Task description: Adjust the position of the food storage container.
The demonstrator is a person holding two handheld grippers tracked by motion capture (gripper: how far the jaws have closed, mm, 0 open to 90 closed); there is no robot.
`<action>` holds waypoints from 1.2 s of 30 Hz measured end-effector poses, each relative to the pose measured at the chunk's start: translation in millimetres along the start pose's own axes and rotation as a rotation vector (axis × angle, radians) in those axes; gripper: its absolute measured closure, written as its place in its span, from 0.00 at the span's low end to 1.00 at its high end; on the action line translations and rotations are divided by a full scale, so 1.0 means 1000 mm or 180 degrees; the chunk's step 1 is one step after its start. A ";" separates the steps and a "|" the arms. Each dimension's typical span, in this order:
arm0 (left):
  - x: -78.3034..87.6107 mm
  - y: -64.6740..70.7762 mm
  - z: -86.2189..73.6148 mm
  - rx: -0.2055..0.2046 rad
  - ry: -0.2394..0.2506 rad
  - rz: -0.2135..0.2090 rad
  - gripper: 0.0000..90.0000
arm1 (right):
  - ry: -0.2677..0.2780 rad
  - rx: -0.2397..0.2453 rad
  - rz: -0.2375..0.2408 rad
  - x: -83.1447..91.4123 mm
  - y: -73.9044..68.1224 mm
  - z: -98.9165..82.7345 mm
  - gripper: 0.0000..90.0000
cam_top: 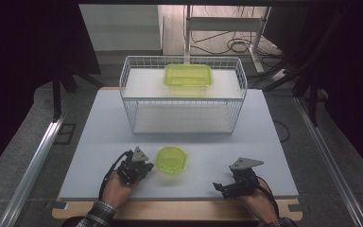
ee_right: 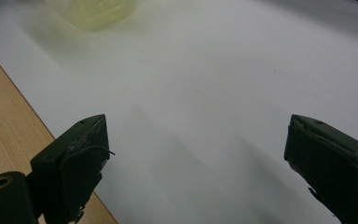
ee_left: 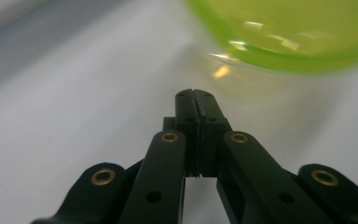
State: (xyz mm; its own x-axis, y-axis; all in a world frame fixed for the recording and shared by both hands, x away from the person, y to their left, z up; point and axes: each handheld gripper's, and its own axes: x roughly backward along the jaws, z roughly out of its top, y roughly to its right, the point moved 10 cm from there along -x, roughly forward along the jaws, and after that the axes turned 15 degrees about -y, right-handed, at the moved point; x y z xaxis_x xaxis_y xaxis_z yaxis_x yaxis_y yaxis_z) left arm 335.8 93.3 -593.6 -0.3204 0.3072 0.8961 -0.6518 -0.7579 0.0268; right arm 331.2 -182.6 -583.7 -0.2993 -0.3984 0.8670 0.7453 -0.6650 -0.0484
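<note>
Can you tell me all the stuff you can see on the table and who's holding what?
round container: one, clear yellow-green, near front of the table, just right of the left gripper
rectangular container: one, yellow-green, on the top shelf of the wire rack
wire rack: one, white, two shelves, at the back of the table
table: one, pale grey top with a wooden front edge
left gripper: one, black, jaws shut on nothing, tips close to the round container
right gripper: one, black, jaws open, empty, front right of the table
hands: two, one behind each gripper, checked sleeves
</note>
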 end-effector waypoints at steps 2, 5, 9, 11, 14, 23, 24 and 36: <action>-0.002 -0.012 0.008 0.0055 0.0058 0.0029 1.00 | -0.0005 0.0007 -0.0006 0.000 -0.001 0.000 0.07; -0.005 -0.011 0.015 0.0038 0.0127 -0.0104 1.00 | 0.0006 0.0003 -0.0010 0.001 0.000 0.000 0.07; -0.006 0.005 0.018 -0.0050 0.0136 -0.0203 1.00 | 0.0000 -0.0033 0.0005 0.000 0.001 -0.001 0.07; -0.006 0.011 0.018 -0.0096 0.0129 -0.0230 0.99 | 0.0007 -0.0018 0.0007 0.001 0.000 0.000 0.07; -0.006 0.017 0.019 -0.0126 0.0126 -0.0273 0.99 | 0.0011 -0.0007 0.0004 0.000 0.000 0.000 0.07; -0.013 0.045 0.028 -0.0301 0.0113 -0.0417 0.99 | -0.0001 0.0002 0.0008 -0.001 -0.001 -0.001 0.07; -0.013 0.045 0.028 -0.0301 0.0113 -0.0417 0.98 | -0.0001 0.0002 0.0008 -0.001 -0.001 -0.001 0.07; 0.014 0.035 0.013 -0.0226 0.0390 -0.0266 0.62 | 0.0033 -0.0024 0.0057 0.001 0.000 0.000 0.07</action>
State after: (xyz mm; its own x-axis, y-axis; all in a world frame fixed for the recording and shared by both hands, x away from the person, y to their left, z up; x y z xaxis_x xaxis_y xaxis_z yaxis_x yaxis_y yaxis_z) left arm 317.7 63.8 -574.3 -0.3416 0.4388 0.8311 -0.7254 -0.6854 0.0638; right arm 330.3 -183.1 -583.0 -0.2920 -0.4168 0.8608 0.7461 -0.6624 -0.0676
